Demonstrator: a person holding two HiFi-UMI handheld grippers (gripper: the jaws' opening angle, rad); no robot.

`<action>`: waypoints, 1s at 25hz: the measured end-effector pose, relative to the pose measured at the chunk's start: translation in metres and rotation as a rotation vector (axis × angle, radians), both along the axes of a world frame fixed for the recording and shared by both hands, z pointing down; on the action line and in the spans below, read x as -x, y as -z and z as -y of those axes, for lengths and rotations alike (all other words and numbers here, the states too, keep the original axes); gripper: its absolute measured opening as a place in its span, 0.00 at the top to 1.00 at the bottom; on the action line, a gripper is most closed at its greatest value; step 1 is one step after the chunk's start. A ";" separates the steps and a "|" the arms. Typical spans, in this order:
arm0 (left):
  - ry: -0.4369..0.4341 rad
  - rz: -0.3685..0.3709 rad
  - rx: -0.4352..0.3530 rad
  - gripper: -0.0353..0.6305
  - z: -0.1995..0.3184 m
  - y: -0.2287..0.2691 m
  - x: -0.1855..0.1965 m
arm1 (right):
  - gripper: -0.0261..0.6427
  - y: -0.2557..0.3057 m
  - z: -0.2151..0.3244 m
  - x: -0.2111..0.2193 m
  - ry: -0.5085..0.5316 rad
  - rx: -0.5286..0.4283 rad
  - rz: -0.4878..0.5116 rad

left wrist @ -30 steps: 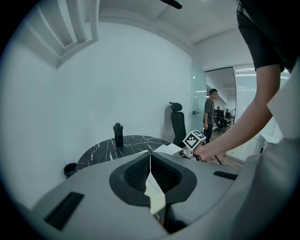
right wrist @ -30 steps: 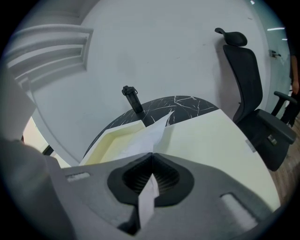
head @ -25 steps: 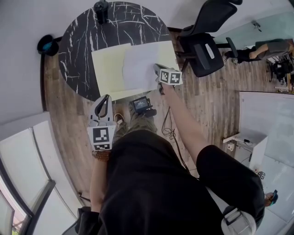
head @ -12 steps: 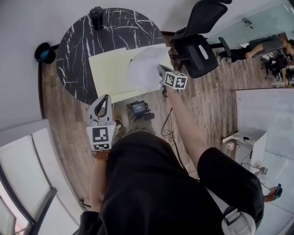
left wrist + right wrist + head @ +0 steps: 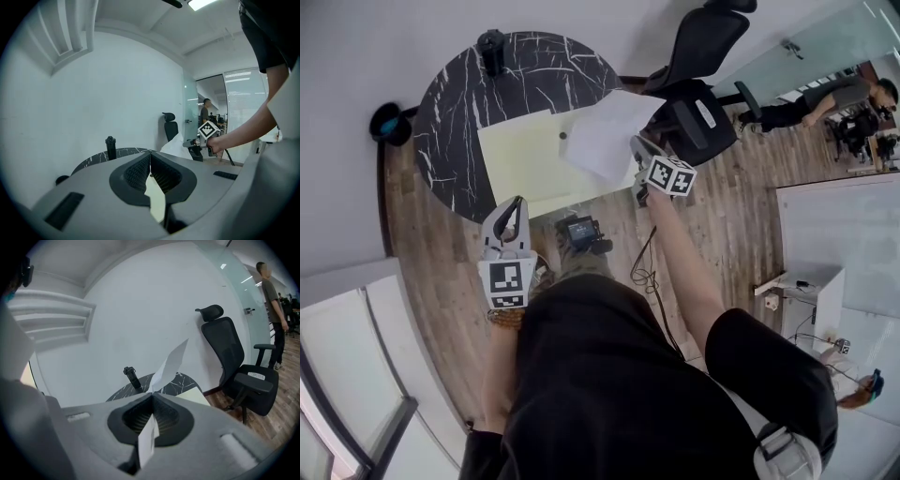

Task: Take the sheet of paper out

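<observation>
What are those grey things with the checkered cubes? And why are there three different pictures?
A person is holding two hand tools called grippers. Each has two jaws that pinch, like tongs. The picture looking down comes from a camera on the person's head. The other two come from cameras riding on each gripper, looking along its jaws. On the round black table lies a pale yellow folder, with a black bottle at the far edge. The left gripper seems to pinch the folder's near edge. The right gripper pinches a white sheet of paper, lifted off the table.
</observation>
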State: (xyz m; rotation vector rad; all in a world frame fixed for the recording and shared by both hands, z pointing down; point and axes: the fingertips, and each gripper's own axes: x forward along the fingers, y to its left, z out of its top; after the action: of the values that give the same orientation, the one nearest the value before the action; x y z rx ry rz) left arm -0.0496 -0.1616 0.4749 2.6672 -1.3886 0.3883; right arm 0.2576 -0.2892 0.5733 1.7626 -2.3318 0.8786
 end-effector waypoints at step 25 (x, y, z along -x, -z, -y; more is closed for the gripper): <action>-0.028 -0.058 -0.136 0.94 -0.021 0.063 -0.019 | 0.96 0.200 -0.048 0.064 0.119 -0.424 0.135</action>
State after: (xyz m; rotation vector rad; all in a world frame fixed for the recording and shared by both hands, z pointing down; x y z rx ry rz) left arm -0.0303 -0.1406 0.4119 2.7833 -1.4102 0.2241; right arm 0.1940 -0.2412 0.3737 1.7173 -2.8465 0.5264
